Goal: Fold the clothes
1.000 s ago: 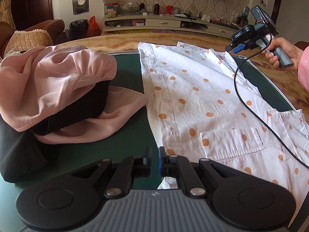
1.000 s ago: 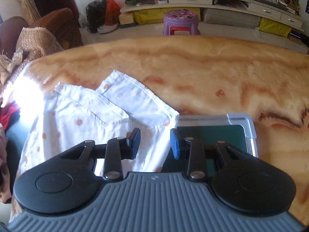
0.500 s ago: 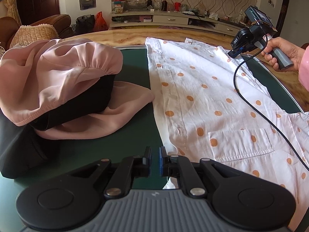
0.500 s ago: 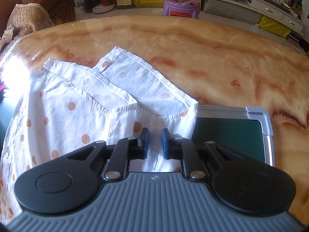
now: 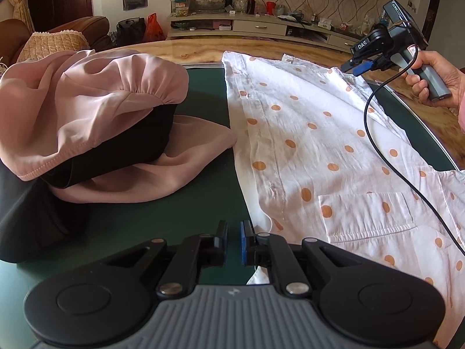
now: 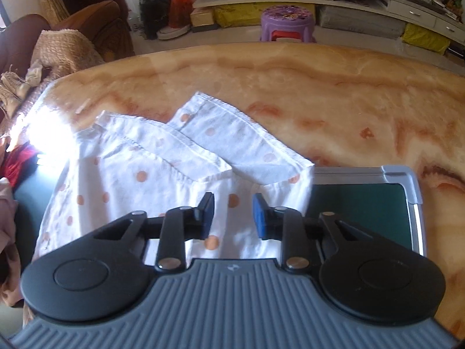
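White cotton shirt with orange polka dots (image 5: pixel 314 151) lies flat on the green mat (image 5: pixel 203 93), lengthwise away from the left gripper (image 5: pixel 233 245), collar end at the far edge. One shirt; beside it one heap of pink and black clothes (image 5: pixel 87 122). Left gripper nearly closed, clasping nothing visible; right gripper (image 6: pixel 233 215) is opening above the shirt, pads clear of the cloth.

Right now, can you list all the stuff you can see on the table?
polka-dot shirt: one, white with orange dots, spread flat on the mat.
pink garment: one, pale pink, heaped beside the shirt.
black garment: one, black, under the pink garment.
mat: one, dark green with silver edge, on the table.
table: one, orange marbled.
cable: one, black, lying across the shirt.
left gripper: nearly closed, by the shirt's edge.
right gripper: opening, over the shirt.
hand: one, holding the right gripper.
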A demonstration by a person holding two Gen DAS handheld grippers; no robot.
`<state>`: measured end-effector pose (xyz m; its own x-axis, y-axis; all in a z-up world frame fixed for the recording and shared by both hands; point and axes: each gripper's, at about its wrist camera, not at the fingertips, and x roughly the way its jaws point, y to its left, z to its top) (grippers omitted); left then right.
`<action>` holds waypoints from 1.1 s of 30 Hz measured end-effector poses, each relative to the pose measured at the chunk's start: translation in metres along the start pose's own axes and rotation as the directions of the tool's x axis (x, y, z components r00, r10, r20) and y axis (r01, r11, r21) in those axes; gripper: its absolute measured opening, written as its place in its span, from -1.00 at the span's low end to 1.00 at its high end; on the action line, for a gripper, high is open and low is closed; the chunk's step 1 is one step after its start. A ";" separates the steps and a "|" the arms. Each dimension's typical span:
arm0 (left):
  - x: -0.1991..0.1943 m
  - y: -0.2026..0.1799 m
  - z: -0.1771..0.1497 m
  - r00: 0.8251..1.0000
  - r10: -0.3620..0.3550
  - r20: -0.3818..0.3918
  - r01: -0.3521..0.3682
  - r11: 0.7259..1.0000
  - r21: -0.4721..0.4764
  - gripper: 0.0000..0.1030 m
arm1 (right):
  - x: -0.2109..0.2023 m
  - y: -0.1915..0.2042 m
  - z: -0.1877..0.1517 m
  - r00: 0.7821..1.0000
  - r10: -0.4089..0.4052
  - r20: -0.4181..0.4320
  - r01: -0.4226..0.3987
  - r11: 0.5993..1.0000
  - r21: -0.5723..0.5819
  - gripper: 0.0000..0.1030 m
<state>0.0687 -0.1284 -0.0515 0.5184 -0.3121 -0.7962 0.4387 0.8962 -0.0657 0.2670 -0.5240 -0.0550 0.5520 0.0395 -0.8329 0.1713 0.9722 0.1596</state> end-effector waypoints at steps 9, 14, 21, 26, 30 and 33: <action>-0.001 0.003 -0.001 1.000 0.002 0.006 -0.002 1.000 -0.011 -0.78 | 0.015 -0.010 0.001 0.991 -0.130 -0.040 0.131 0.991 0.027 -0.31; -0.001 0.002 -0.001 1.000 -0.001 0.004 0.001 1.000 -0.016 -0.75 | 0.027 -0.003 -0.002 0.983 -0.170 -0.065 0.168 0.985 -0.028 -0.50; -0.002 0.003 -0.001 1.000 -0.003 0.004 0.003 1.000 -0.018 -0.75 | 0.026 0.014 -0.005 0.976 -0.206 -0.070 0.200 0.976 -0.085 -0.97; -0.001 0.004 -0.002 1.000 -0.007 0.005 0.007 1.000 -0.014 -0.75 | 0.011 0.004 -0.006 0.982 -0.190 -0.013 0.190 0.981 -0.029 -0.97; 0.000 0.005 -0.001 1.000 -0.008 0.006 0.008 1.000 -0.020 -0.75 | -0.003 -0.002 -0.005 0.971 -0.236 0.030 0.236 0.972 -0.017 -0.97; 0.000 0.004 -0.001 1.000 -0.004 0.005 0.004 1.000 -0.015 -0.75 | -0.015 -0.017 -0.003 0.977 -0.208 0.040 0.207 0.978 0.030 -0.97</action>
<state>0.0698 -0.1248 -0.0528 0.5201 -0.3169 -0.7931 0.4294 0.8997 -0.0780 0.2539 -0.5406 -0.0470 0.5366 -0.1727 -0.8260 0.3058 0.9521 -0.0004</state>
